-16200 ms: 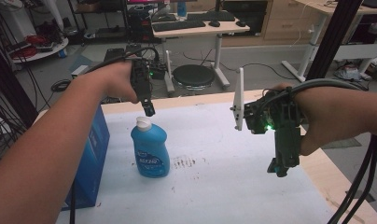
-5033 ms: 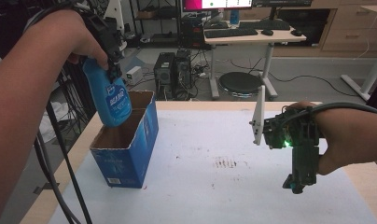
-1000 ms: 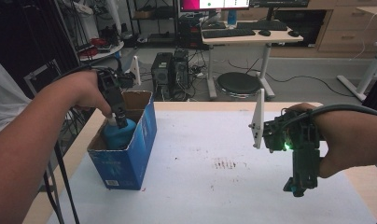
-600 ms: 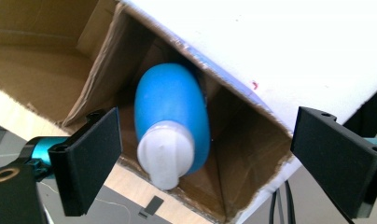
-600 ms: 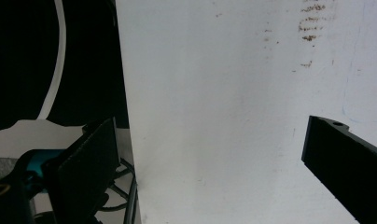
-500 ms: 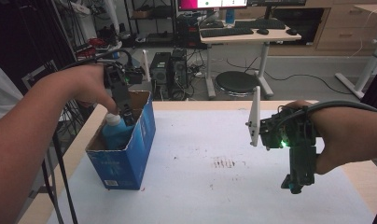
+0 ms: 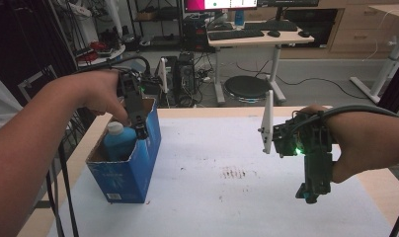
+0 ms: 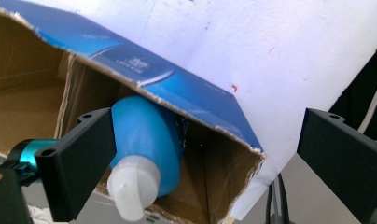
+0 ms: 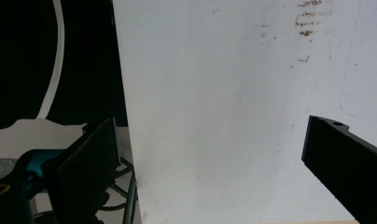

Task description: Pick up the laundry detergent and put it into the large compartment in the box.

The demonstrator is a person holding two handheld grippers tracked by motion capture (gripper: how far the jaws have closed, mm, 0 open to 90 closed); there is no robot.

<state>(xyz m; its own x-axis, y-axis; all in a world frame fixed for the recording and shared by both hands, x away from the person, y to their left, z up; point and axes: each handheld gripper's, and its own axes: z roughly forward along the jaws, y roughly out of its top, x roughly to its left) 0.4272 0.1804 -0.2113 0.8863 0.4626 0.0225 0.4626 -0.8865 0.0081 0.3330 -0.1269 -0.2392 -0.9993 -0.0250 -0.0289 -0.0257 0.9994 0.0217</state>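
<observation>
Here the bottle [image 7: 119, 142] is sitting inside the box [image 7: 138, 165], its blue body leaning against the box's wall on the side toward the middle of the table [image 7: 212, 197] and its white cap [image 7: 114, 128] poking up just above the torn rim. In the left gripper view the bottle [image 8: 147, 140] is lying tilted in the box's corner, cap [image 8: 130, 186] toward the camera, with the brown inner walls of the box [image 8: 32, 98] around it.

The left gripper [image 7: 138, 126] is hovering just above the box, beside the cap, with the person's left hand [image 7: 96, 94] wrapped around its body over the box's far rim. Its jaws are standing wide apart in its own view [image 8: 205, 154]: one jaw is overlapping the bottle's shoulder in the picture, the other is well off past the box's edge, so nothing is being gripped. Whether the near jaw is touching the bottle, I cannot tell.

The right gripper [image 7: 311, 190] is hanging well away from the box, over the table's opposite side, pointing down toward the white surface, with a green light glowing on its body. The right hand [image 7: 345, 143] is holding it there. In its own view [image 9: 210, 163] the jaws are spread wide with only bare white tabletop between them.

Some brown smudges [image 7: 234, 173] are marking the table between the box and the right gripper, a little nearer the gripper's side.
</observation>
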